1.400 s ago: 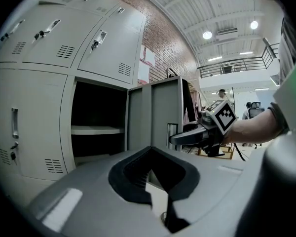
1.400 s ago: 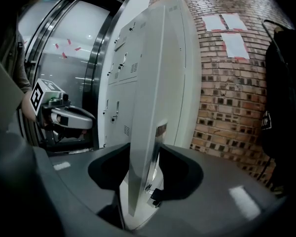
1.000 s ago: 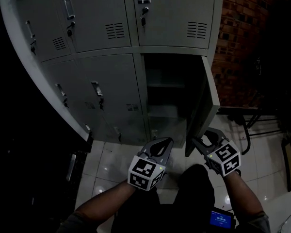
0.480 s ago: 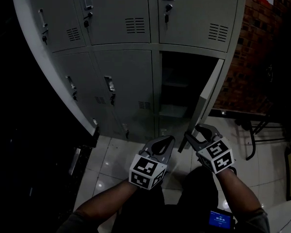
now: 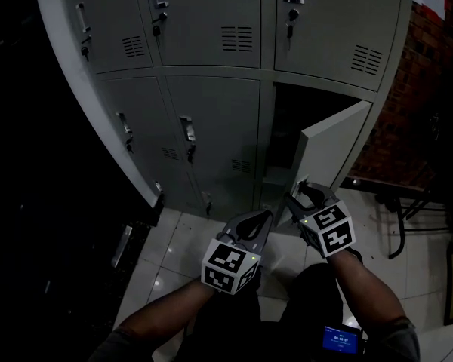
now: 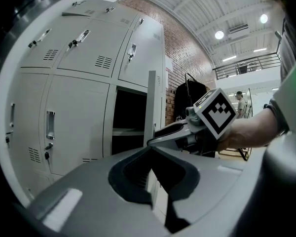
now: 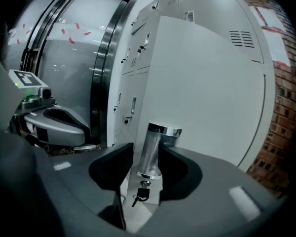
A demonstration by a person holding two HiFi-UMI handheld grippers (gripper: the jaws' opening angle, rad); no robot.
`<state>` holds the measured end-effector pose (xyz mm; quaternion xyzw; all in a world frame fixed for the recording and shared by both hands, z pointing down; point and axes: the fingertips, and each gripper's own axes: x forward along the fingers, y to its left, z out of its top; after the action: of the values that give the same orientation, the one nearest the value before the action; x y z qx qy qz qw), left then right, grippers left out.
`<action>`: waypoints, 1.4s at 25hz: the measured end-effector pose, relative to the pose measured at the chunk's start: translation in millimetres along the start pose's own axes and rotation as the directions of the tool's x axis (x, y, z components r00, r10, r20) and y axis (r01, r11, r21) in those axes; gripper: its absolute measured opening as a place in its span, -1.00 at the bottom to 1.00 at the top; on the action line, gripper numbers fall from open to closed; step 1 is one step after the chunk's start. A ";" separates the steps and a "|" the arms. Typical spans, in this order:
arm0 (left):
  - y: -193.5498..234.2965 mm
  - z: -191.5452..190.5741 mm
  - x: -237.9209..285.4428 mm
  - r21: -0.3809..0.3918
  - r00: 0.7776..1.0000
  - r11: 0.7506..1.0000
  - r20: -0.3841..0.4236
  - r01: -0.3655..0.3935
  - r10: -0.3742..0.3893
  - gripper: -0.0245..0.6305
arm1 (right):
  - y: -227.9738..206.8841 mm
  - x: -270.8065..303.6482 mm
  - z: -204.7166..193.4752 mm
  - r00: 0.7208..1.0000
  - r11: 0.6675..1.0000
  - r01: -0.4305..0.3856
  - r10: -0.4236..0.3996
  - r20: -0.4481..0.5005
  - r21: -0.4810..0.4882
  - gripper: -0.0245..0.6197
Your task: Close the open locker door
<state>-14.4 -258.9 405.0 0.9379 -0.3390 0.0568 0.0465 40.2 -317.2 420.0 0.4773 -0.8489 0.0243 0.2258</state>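
Note:
The grey locker bank fills the head view, and its lower right door (image 5: 328,148) stands partly open over the dark compartment (image 5: 298,108). My right gripper (image 5: 300,192) is at the door's lower free edge. In the right gripper view the jaws (image 7: 147,150) sit on either side of the chrome door handle (image 7: 156,142), shut on it, with a key (image 7: 140,194) hanging just below. My left gripper (image 5: 263,217) hangs beside it, to the left, above the floor. It is shut and holds nothing. The left gripper view shows the door edge-on (image 6: 150,102).
A brick wall (image 5: 419,119) rises right of the lockers, with a dark metal frame (image 5: 408,217) on the tiled floor (image 5: 177,240) below it. A small device with a blue screen (image 5: 338,340) sits at my waist. The other locker doors (image 5: 211,127) are closed.
The door has swung from almost edge-on to showing its broad face, narrowing the opening. My right gripper has moved left with it. The left gripper has barely moved.

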 end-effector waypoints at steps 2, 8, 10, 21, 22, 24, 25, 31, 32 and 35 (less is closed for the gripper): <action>6.5 -0.2 -1.3 -0.002 1.000 1.000 0.000 -0.009 0.009 -0.93 | -0.5 11.5 4.6 1.000 1.000 -0.001 0.001 -0.007 -0.010 -0.41; 25.4 1.1 -3.4 -0.005 0.999 0.999 0.005 -0.039 0.039 -0.93 | -7.3 44.5 17.0 1.000 1.000 0.007 -0.007 -0.012 -0.027 -0.49; 32.7 1.7 -3.6 -0.005 0.999 0.999 0.006 -0.052 0.052 -0.93 | -10.8 54.9 20.3 1.000 1.000 0.010 -0.010 -0.011 -0.027 -0.50; 64.7 -3.2 -1.4 -0.018 0.995 0.994 -0.006 -0.104 0.104 -0.93 | -47.1 111.4 36.4 0.998 0.997 0.067 -0.068 -0.019 -0.042 -0.71; 67.1 -4.6 -1.0 -0.020 0.994 0.994 -0.009 -0.107 0.107 -0.93 | -51.4 116.1 37.5 0.997 0.996 0.073 -0.074 -0.020 -0.041 -0.73; 71.0 -7.7 -0.3 -0.022 0.994 0.993 -0.017 -0.112 0.112 -0.93 | -58.9 124.4 39.6 0.996 0.995 0.087 -0.088 -0.023 -0.040 -0.75; 72.5 -9.0 0.0 -0.022 0.993 0.993 -0.019 -0.114 0.113 -0.93 | -62.1 127.8 40.6 0.995 0.995 0.093 -0.094 -0.024 -0.040 -0.76; 75.5 -13.7 2.3 -0.028 0.993 0.993 -0.025 -0.114 0.114 -0.93 | -75.8 141.8 43.1 0.991 0.991 0.127 -0.128 -0.026 -0.036 -0.80; 76.0 -14.2 2.2 -0.029 0.993 0.993 -0.026 -0.115 0.114 -0.93 | -77.7 143.6 43.1 0.991 0.991 0.133 -0.134 -0.026 -0.035 -0.80; 78.3 -15.2 1.5 -0.032 0.993 0.992 -0.029 -0.118 0.117 -0.93 | -82.0 147.0 43.9 0.989 0.989 0.147 -0.148 -0.026 -0.035 -0.80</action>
<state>-64.7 -317.9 424.0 0.9146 -0.3939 0.0664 0.0632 26.7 -490.6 426.1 0.5346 -0.8082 0.0006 0.2470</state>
